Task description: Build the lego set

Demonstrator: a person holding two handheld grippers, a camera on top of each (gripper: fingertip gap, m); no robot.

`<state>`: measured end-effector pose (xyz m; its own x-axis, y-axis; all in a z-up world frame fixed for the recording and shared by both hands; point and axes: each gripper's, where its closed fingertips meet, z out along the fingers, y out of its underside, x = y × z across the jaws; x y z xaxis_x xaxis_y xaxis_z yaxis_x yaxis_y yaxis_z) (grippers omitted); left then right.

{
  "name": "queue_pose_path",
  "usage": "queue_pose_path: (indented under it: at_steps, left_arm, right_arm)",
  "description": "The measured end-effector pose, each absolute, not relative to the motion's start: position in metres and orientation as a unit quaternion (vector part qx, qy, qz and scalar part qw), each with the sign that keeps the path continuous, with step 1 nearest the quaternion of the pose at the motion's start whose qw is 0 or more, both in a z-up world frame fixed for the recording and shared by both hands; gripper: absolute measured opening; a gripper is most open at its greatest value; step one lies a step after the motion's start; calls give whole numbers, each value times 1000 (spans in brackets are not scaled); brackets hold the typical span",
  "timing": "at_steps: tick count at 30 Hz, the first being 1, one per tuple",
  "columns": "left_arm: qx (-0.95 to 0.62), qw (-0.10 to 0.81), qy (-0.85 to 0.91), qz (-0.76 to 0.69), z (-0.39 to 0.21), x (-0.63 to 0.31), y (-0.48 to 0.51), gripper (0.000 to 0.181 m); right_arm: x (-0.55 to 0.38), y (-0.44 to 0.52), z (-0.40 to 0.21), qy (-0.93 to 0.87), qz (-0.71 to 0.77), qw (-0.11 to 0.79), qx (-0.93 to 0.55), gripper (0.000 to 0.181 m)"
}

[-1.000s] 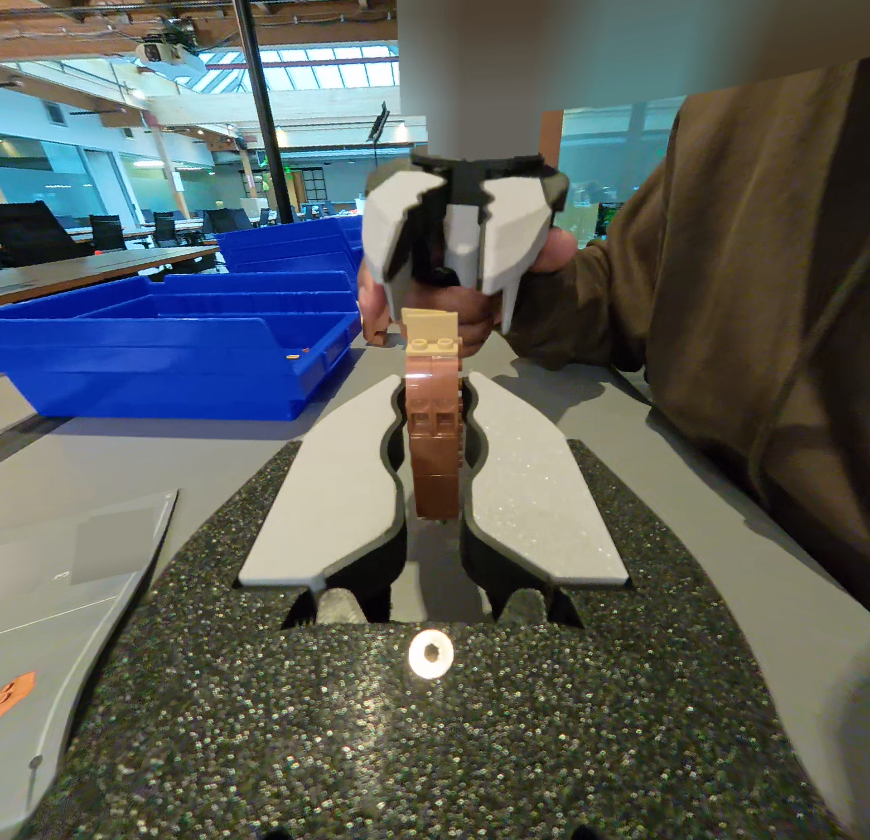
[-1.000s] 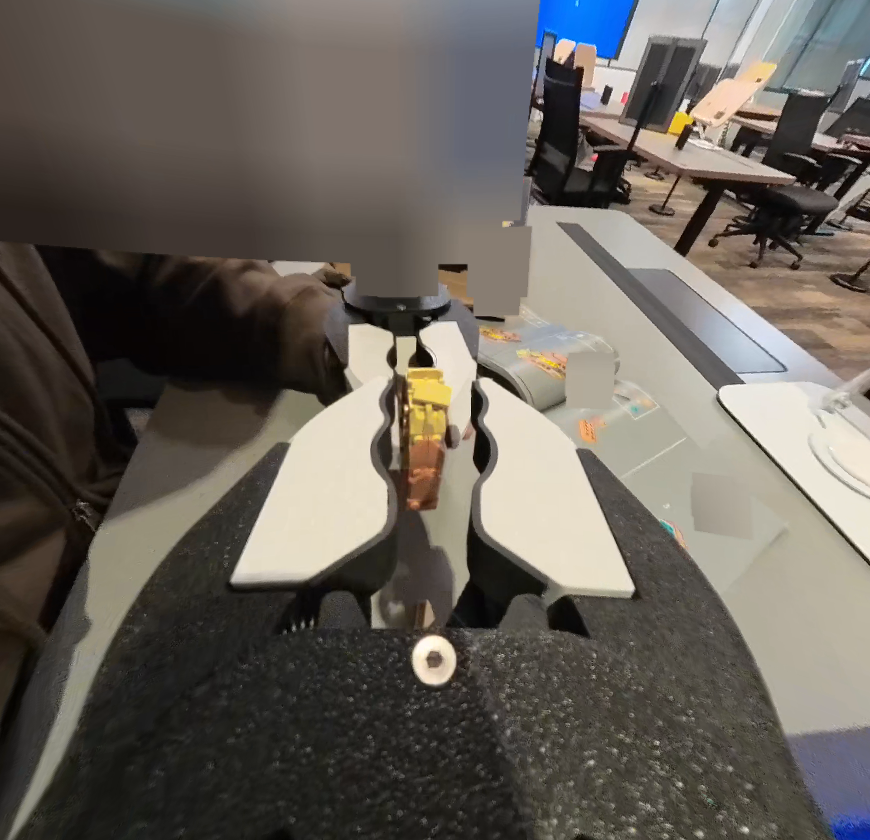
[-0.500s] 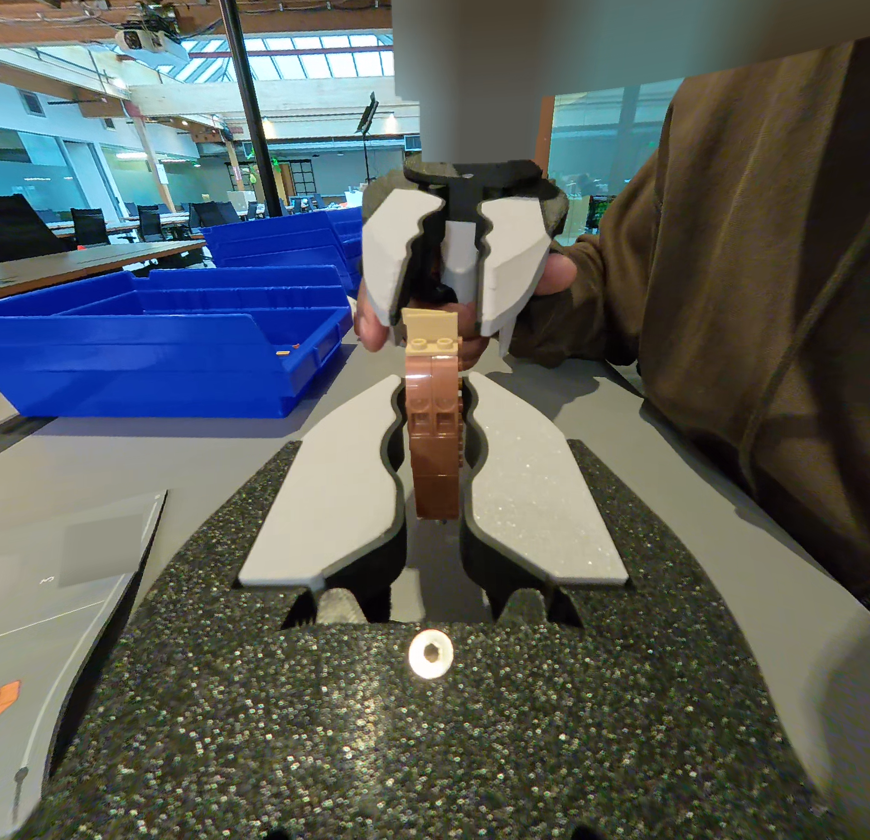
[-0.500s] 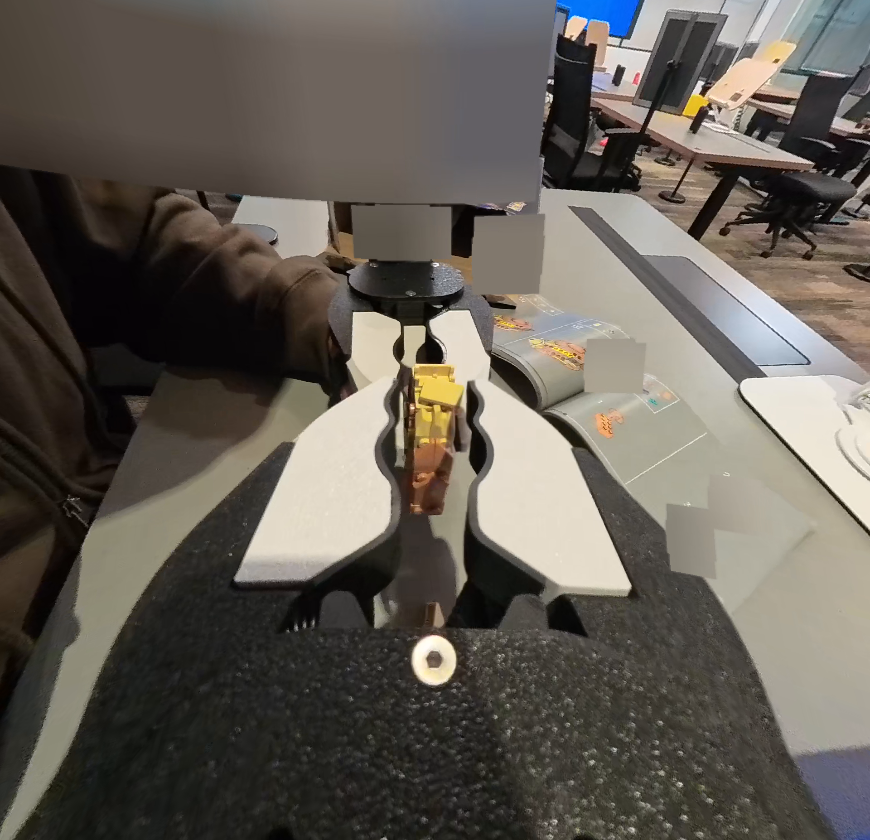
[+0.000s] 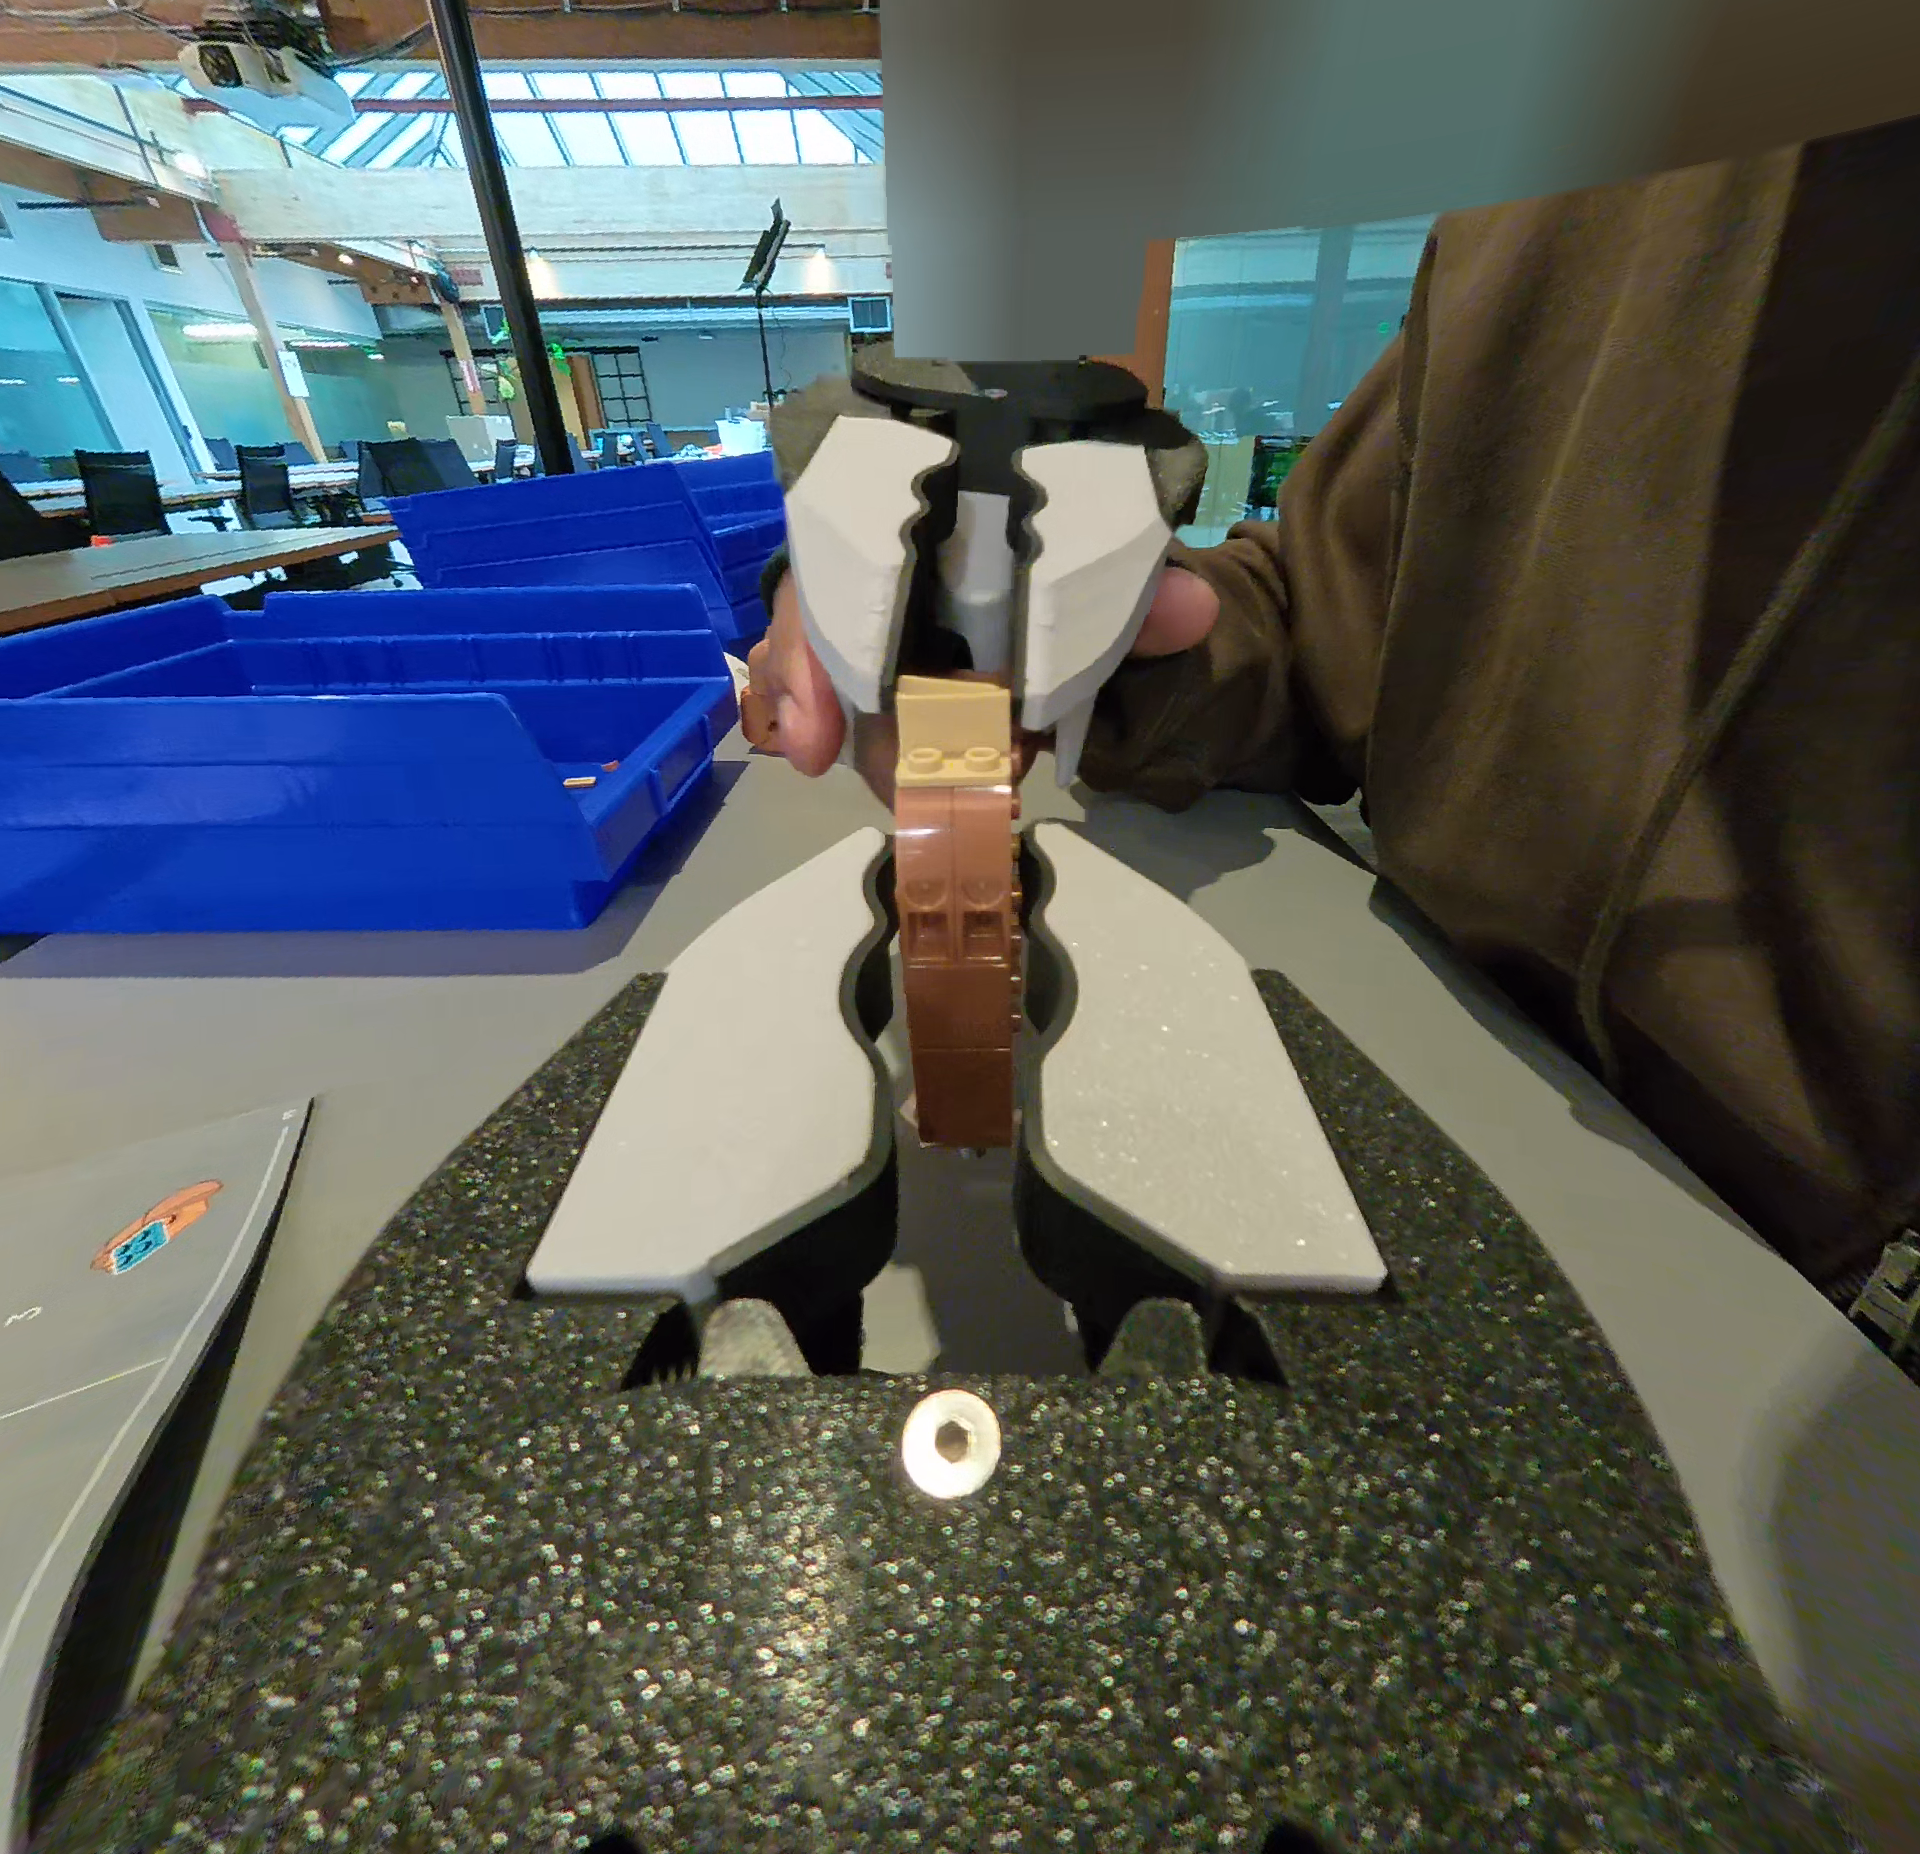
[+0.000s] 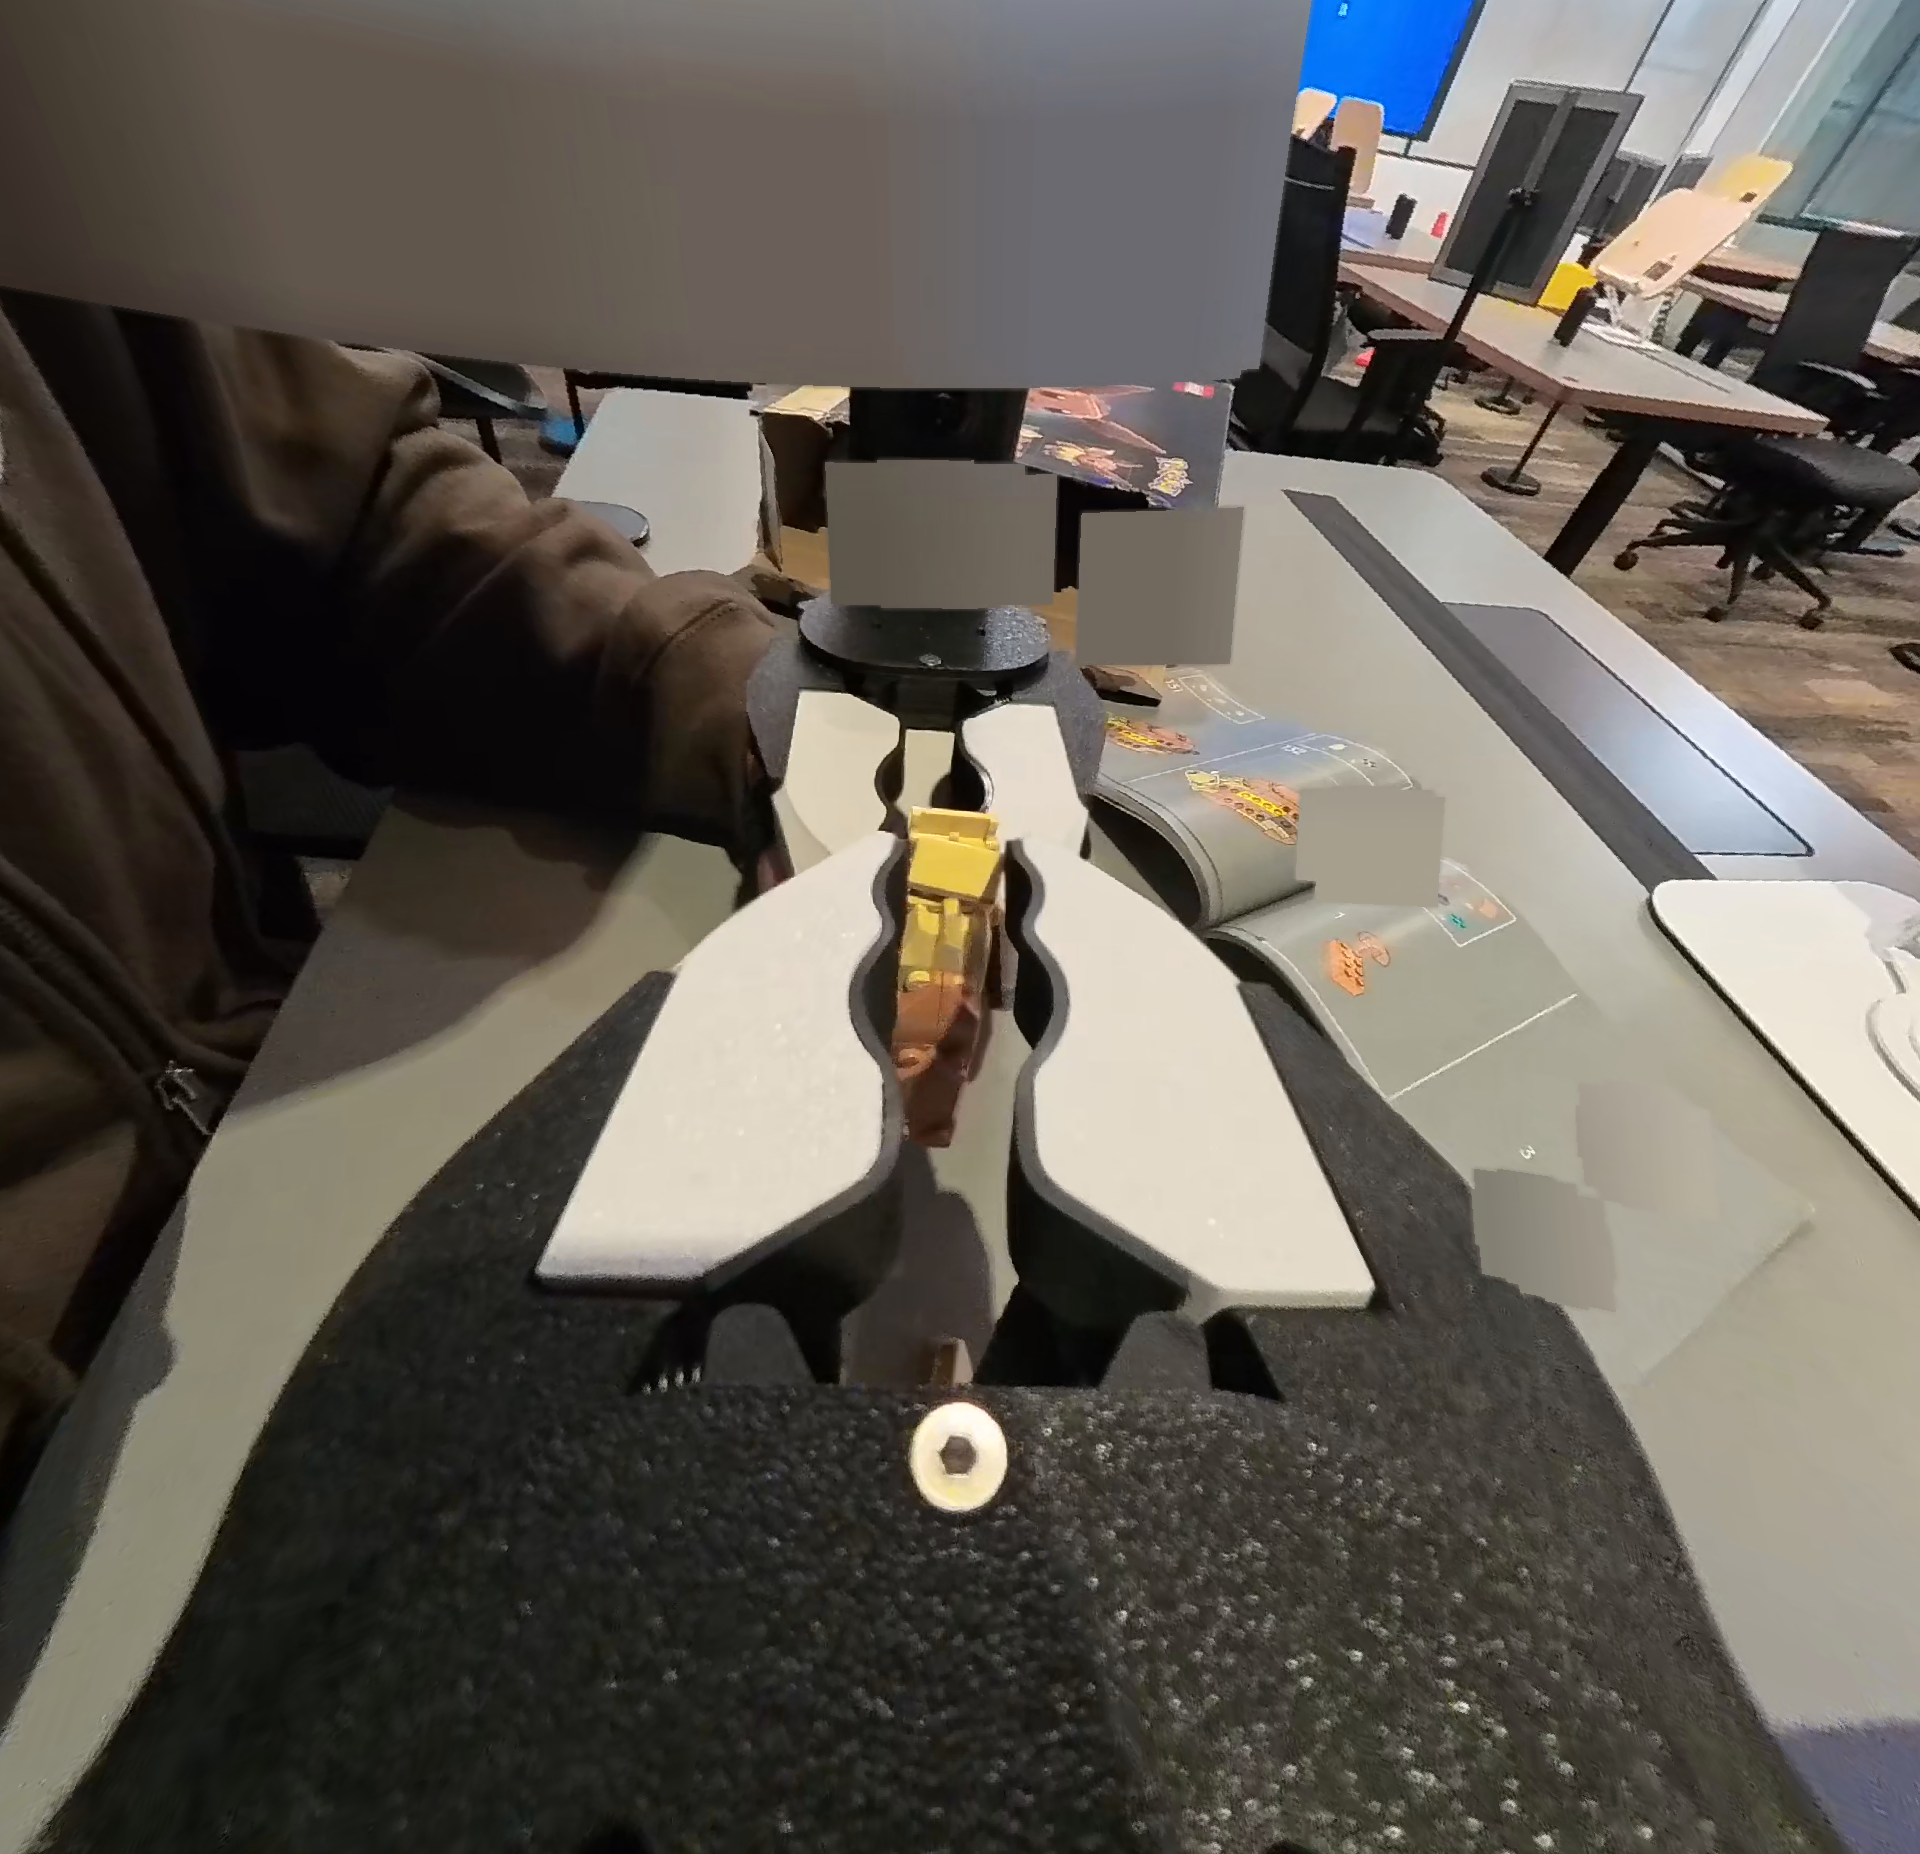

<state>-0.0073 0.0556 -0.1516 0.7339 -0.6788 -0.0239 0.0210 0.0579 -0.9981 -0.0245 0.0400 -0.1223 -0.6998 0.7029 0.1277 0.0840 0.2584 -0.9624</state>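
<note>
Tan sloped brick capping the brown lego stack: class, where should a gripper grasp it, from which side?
Pinch the tan sloped brick by its flat side faces, coming from the end opposite the left gripper, which clamps the brown lego stack, leaving only the tan end past its fingertips.

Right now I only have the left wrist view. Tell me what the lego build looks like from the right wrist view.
Observer: On that side the lego build shows yellow bricks stacked above a brown studded piece, between the fingers of the right tool.
Operator: Report what lies on the table beside the tools.
Observer: An open instruction booklet lies to the right of them, its pages curling up at the spine.
Operator: Name what sits behind the left tool.
Observer: A dark printed box shows beyond the left tool, toward the far end of the table.
</note>
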Motion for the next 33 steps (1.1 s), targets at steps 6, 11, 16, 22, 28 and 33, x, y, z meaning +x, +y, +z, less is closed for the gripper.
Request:
queue_pose_path:
  at_steps: [6,11,16,22,28,33]
  left_arm:
    - [-628,670,276,-284,-152,1,50,21]
    - [-624,667,282,-293,-151,4,48,22]
    - [-621,666,283,-300,-150,5,46,22]
    - [-616,671,276,-307,-147,4,46,22]
    - [-611,681,260,-307,-143,-2,47,22]
    - [-610,694,243,-295,-139,-9,49,22]
  right_arm:
    - [-18,34,-123,-744,568,252,-245,17]
    - [-15,31,-123,-746,572,243,-239,17]
    - [-14,29,-124,-749,571,242,-233,18]
    - [-15,28,-125,-752,563,257,-227,27]
    - [-15,31,-117,-737,573,290,-213,35]
    - [-17,39,-107,-712,578,347,-196,38]
